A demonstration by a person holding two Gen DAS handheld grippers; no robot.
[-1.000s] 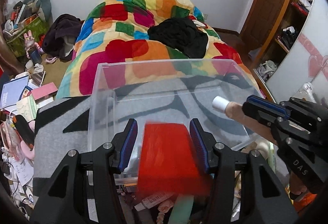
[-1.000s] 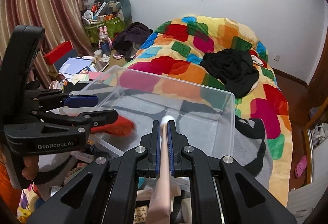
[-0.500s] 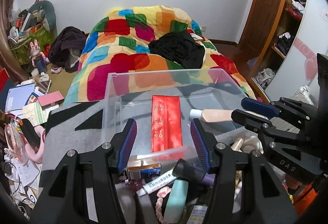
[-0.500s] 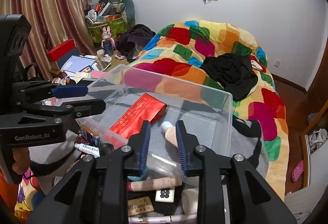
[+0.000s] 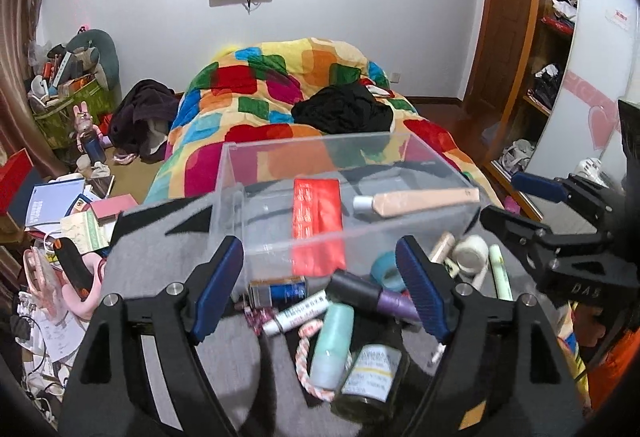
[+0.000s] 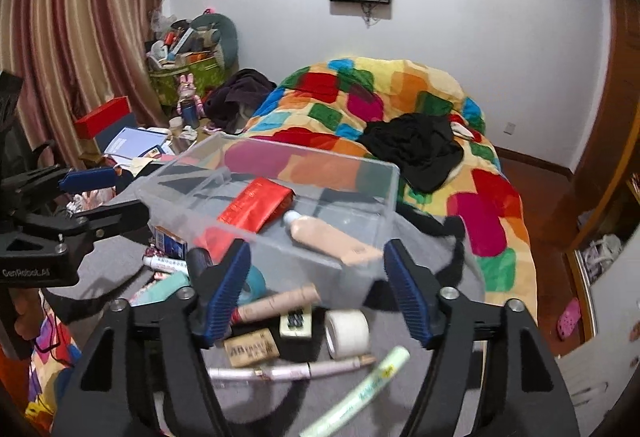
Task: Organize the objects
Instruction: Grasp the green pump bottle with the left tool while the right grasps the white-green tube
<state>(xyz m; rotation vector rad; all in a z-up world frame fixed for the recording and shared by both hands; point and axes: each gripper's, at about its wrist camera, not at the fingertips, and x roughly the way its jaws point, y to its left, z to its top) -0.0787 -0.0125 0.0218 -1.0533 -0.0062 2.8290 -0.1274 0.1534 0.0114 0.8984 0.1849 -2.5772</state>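
While both tools hang over the grey blanket (image 5: 160,257), their jaws are opening and nothing sits between them: the left gripper (image 5: 320,285) and the right gripper (image 6: 316,289) are both empty and spread wide.

Nearest the cameras lies the unsorted pile. There's a mint-green bottle (image 5: 332,345), a dark jar with a pale label (image 5: 370,377), a roll of white tape (image 6: 346,333), a pale green tube (image 6: 360,389) and a slim white pen (image 6: 292,371), all loose on the blanket. The jar looks like glass, so probably the heaviest and the one to grip squarely across its body. The tape roll should be light and stiff; across its flat sides seems safest. The tubes look soft and likely to squash, so mid-body with a gentle squeeze.

Just beyond the pile stands the clear plastic bin (image 5: 240,173). Inside it already lie a red packet (image 6: 256,207) on the left and a beige tube (image 6: 328,237) on the right, side by side.

Farther off, the patchwork duvet (image 6: 400,93) covers the bed, with a black garment (image 6: 416,149) dropped on it.
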